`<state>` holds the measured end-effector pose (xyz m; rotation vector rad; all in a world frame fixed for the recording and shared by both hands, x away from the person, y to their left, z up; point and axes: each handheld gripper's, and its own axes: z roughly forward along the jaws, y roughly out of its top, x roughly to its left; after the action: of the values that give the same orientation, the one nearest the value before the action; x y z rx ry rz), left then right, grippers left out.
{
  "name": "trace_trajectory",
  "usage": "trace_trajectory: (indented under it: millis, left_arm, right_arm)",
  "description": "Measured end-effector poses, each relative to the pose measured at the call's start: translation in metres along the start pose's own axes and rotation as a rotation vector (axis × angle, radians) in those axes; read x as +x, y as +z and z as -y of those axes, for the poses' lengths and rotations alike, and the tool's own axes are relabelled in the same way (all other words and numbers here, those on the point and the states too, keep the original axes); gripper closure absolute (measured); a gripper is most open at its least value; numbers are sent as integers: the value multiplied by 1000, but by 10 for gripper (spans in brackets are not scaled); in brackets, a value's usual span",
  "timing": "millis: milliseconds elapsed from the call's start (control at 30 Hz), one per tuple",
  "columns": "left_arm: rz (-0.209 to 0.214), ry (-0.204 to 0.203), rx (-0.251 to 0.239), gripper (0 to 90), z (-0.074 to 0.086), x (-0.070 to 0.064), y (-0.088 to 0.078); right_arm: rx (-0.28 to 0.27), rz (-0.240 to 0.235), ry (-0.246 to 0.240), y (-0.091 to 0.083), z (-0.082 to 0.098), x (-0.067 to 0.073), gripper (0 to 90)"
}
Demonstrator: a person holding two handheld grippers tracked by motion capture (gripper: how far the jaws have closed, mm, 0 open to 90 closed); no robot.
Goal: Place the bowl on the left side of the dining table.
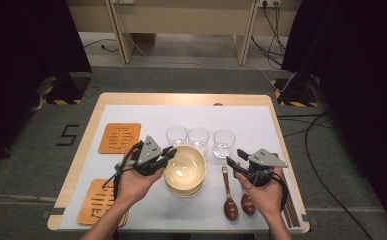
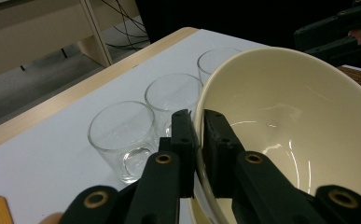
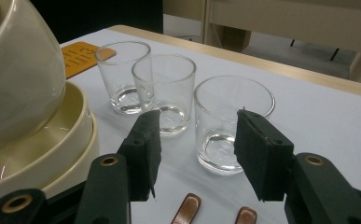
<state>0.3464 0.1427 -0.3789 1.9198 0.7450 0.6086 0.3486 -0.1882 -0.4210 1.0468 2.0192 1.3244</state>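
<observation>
A cream bowl [image 1: 184, 167] is tilted and lifted off the stack of bowls [image 1: 185, 190] under it. My left gripper [image 1: 170, 152] is shut on its left rim; in the left gripper view the two jaws pinch the bowl's [image 2: 285, 121] wall at the left gripper's [image 2: 199, 126] tips. In the right gripper view the raised bowl [image 3: 19, 70] hangs over the lower bowls [image 3: 43, 154]. My right gripper [image 1: 235, 157] stands open to the right of the stack. Nothing lies between the right gripper's [image 3: 197, 144] jaws, which point at the nearest glass [image 3: 232, 126].
Three clear glasses [image 1: 176, 135] [image 1: 198, 137] [image 1: 224, 142] stand in a row behind the bowls. Two brown spoons [image 1: 229, 200] [image 1: 247, 201] lie below my right gripper, with dark chopsticks [image 1: 289, 205] near the right edge. Orange coasters [image 1: 119, 137] [image 1: 97, 202] lie at the left.
</observation>
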Motion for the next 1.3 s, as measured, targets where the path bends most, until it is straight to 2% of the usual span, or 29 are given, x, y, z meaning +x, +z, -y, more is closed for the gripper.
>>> trace_trajectory:
  millis: [433,700,1300]
  left_arm:
    - [-13,-16,-25,824,-6,9,-8]
    - [-37,-8,-42,825,-10,14,-12]
    - [-85,-23,-71,825,-16,28,-23]
  right_arm:
    - [3,-2,2,1,1,1,511]
    - [2,-2,4,1,1,2,511]
    - [4,-2,1,2,1,2,511]
